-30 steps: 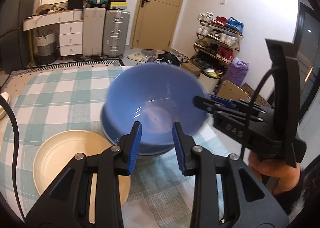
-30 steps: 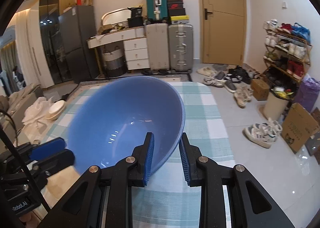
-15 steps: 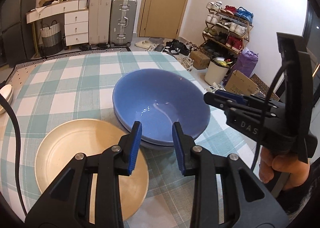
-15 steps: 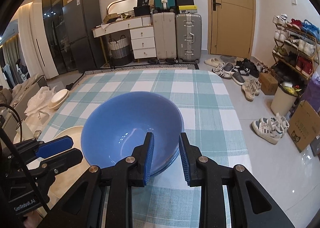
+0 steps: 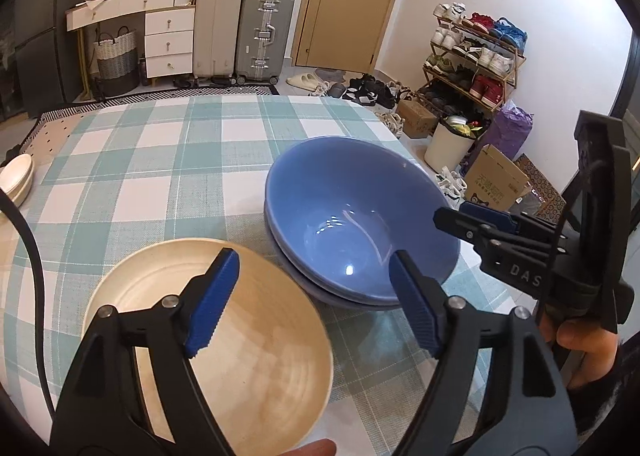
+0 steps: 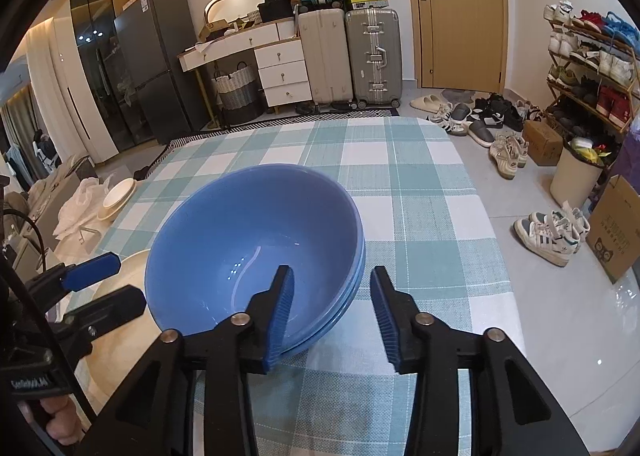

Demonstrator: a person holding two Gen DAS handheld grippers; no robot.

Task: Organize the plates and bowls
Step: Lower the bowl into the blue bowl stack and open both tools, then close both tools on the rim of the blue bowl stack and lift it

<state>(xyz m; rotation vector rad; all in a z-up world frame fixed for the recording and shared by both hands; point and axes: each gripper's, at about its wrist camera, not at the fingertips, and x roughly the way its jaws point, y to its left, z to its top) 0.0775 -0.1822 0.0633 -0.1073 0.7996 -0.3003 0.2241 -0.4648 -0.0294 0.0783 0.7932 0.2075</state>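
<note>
With both my left claw (image 5: 312, 300) and right claw (image 6: 332, 312) just spreading off the blue bowl (image 5: 360, 223) now nested ahead in its twin, I should back straight out, rims untouched, sparing the cream plate (image 5: 240, 356) beneath my left jaws.

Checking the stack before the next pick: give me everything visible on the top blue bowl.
The top blue bowl is glossy, ceramic-looking, wide, round and empty, with light glints inside. It sits upright, nested in another blue bowl on the checked tablecloth, beside the cream plate. The right tongs straddle its near rim, open, pads apparently clear.
</note>
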